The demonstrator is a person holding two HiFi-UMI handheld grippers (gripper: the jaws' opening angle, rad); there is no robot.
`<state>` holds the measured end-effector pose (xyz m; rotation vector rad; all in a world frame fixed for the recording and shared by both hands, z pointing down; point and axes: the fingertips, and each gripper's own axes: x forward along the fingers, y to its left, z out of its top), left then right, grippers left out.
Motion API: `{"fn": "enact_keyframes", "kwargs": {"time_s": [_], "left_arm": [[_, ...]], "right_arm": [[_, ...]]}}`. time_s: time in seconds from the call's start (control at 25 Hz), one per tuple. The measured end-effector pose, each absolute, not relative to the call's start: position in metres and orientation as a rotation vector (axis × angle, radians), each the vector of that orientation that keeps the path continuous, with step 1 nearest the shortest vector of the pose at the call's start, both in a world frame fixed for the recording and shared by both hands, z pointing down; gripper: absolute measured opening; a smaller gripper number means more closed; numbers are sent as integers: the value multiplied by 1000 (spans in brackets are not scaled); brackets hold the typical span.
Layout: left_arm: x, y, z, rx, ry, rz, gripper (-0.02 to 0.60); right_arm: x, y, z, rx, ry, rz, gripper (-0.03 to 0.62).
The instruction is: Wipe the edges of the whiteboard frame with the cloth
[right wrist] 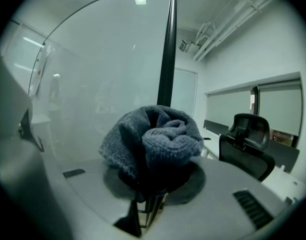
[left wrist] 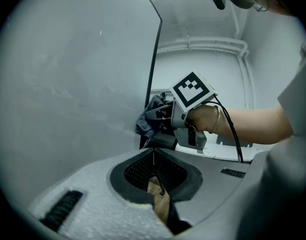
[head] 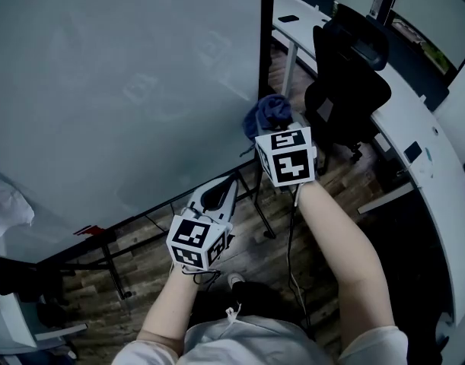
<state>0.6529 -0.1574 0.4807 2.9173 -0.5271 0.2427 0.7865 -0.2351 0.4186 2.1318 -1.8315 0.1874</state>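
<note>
Found the right tool [right wrist: 151, 196] clamped on a bunched grey-blue cloth [right wrist: 153, 139], with the jaw tips buried under the fabric. Located the cloth at the black right edge of the whiteboard frame [head: 267, 44], low down near the lower right corner of the whiteboard [head: 125, 82]. Unable to confirm actual contact between cloth and frame from any view.

Found the left tool [left wrist: 154, 170] with jaws together and nothing between them, held lower than the right tool and to its left, in front of the board's bottom edge.

Hidden or unclear:
- Top and left edges of the board cut off in the head view.
- Lower right corner of the frame covered by the right tool's marker cube and the cloth.
- Stand legs [head: 256, 204] partly masked by both tools and forearms.
- A white crumpled item [head: 7, 204] cut by the left border, not identifiable.
- A small red item [head: 87, 230] on the stand's lower bar, too small to name.

Room for moving:
- Only a narrow gap right of the frame edge, with a black office chair [head: 346, 67] near and a curved white table [head: 426, 150] beyond it.
- Open wooden floor [head: 141, 253] under the board's bottom edge.
</note>
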Motion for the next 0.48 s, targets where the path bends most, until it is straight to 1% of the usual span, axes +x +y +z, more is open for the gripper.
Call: {"fn": "enact_keyframes", "kwargs": {"time_s": [0.48], "left_arm": [[643,-169,569,2786,-562,396,20]], "right_arm": [[792,-233,543,2050,-1773,433,72]]}}
